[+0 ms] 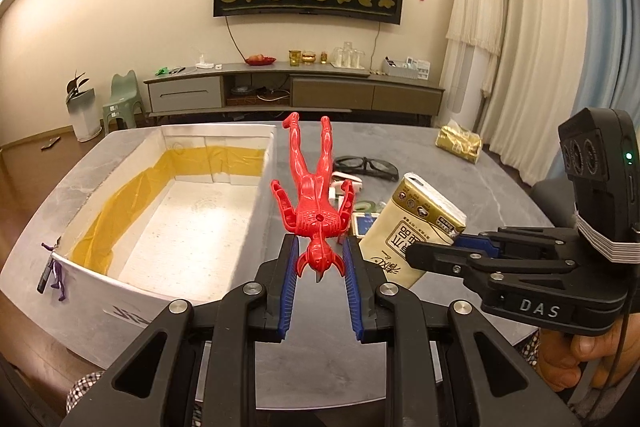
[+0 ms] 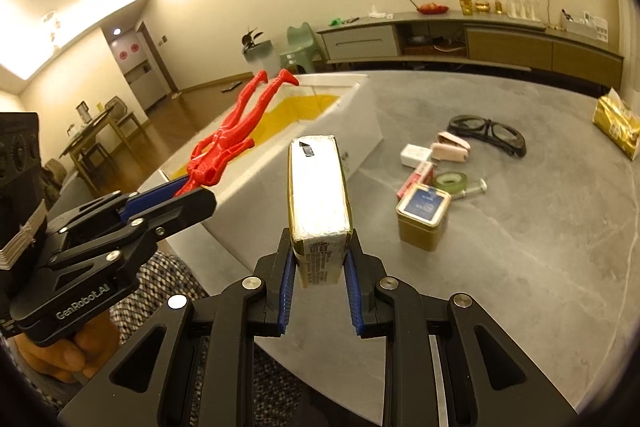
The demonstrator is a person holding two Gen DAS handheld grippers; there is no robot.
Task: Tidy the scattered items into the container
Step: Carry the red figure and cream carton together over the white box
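1. The left gripper [image 1: 320, 259] pinches a red toy figure [image 1: 314, 195] by its head between narrow fingers, beside the white box [image 1: 264, 187] on the bench [image 1: 500, 187].
2. The right gripper [image 2: 318, 275] clamps a gold tissue pack [image 2: 318, 195] by its end.
3. Carry each item over the box's open floor, lower it, then release, so the figure's legs clear the rim.
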